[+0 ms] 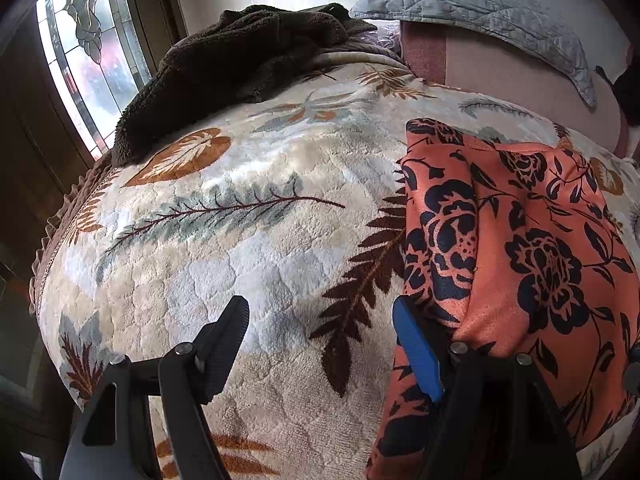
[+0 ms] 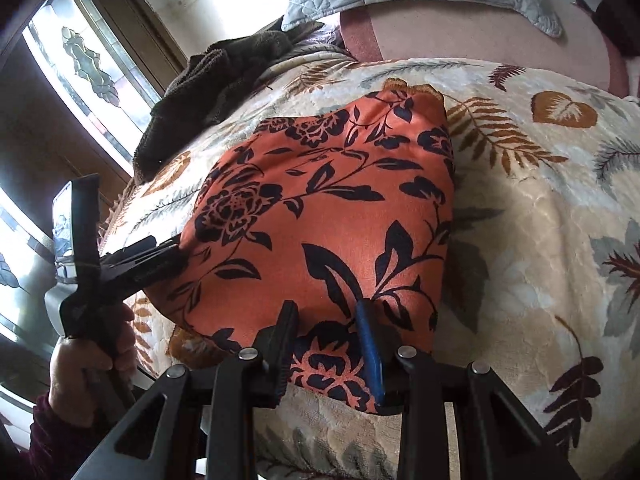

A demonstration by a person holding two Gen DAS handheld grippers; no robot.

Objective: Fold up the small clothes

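An orange garment with dark navy flowers (image 1: 520,248) lies folded on a leaf-patterned plush blanket (image 1: 248,216); it also shows in the right wrist view (image 2: 320,216). My left gripper (image 1: 320,328) is open at the garment's left edge, its blue-padded finger touching the cloth, nothing between the jaws. It also shows from the side in the right wrist view (image 2: 172,256). My right gripper (image 2: 328,340) is open with the garment's near edge lying between its fingers.
A dark brown fuzzy cloth (image 1: 240,56) lies at the far left of the bed. A grey quilted pillow (image 1: 480,4) rests on a pink bolster (image 1: 500,68) at the head. A stained-glass window (image 1: 88,52) is on the left.
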